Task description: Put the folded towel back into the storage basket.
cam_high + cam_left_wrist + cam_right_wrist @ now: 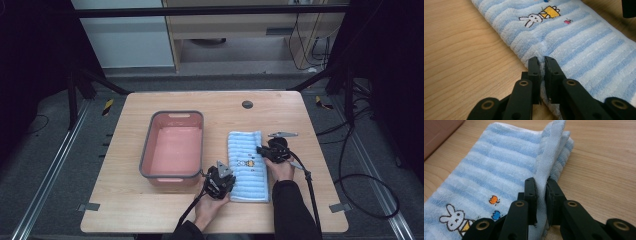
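From the high view, a folded blue striped towel (245,166) is seen lying on the wooden table (150,205), just right of a pink tub (173,148). The left gripper (220,181) is set at the towel's near left edge, the right gripper (266,150) at its right edge, farther up.

In the left gripper view, the towel's edge (574,45) is pinched between the jaws, which are clamped together on the cloth.

In the right gripper view, a raised fold of the towel (499,170) is gripped between the clenched jaws, beside a printed rabbit (455,218).
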A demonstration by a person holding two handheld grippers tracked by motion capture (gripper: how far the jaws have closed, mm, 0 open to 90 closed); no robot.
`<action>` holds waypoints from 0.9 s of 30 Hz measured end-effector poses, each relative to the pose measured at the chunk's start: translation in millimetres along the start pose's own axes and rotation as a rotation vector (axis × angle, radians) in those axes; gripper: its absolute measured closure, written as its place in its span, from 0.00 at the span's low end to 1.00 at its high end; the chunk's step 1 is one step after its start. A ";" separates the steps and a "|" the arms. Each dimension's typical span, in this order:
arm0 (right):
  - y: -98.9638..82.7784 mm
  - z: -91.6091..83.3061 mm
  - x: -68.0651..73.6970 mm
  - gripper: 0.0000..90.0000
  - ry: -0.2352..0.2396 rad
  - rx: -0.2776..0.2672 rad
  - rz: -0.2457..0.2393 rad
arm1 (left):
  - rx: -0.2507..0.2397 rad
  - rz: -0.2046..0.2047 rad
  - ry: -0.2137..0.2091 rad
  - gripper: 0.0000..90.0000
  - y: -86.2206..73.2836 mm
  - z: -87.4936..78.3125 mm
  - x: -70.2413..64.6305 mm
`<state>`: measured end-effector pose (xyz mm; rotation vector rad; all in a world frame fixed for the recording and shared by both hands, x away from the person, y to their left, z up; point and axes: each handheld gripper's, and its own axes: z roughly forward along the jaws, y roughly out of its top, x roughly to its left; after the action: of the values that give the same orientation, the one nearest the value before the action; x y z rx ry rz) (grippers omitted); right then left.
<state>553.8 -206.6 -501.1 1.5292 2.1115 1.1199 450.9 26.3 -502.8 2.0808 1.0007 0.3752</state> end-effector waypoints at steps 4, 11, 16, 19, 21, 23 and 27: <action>1.3 -2.7 1.4 0.91 -0.002 -0.006 -0.013 | -0.026 -0.026 -0.011 0.96 -0.9 -1.0 2.0; 5.9 -14.7 4.0 0.91 0.007 -0.039 -0.027 | -0.069 -0.002 -0.030 0.97 2.8 -12.8 1.3; 10.8 -26.4 9.7 0.91 0.013 -0.068 -0.048 | -0.101 0.002 -0.048 0.97 5.9 -23.7 0.1; 14.2 -34.7 13.1 0.91 0.015 -0.085 -0.052 | -0.105 0.010 -0.046 0.97 7.3 -27.9 0.5; 17.0 -39.9 14.4 0.91 0.018 -0.105 -0.059 | -0.122 0.004 -0.051 0.97 10.0 -33.3 2.2; 19.6 -44.2 15.8 0.91 0.019 -0.120 -0.062 | -0.131 0.005 -0.051 0.97 12.1 -37.0 2.8; 23.2 -49.0 19.1 0.92 0.012 -0.142 -0.079 | -0.150 -0.002 -0.054 0.97 16.3 -43.3 3.5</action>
<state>530.5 -206.7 -448.6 1.3664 2.0337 1.2249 438.0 45.3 -462.5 1.9451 0.9147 0.3795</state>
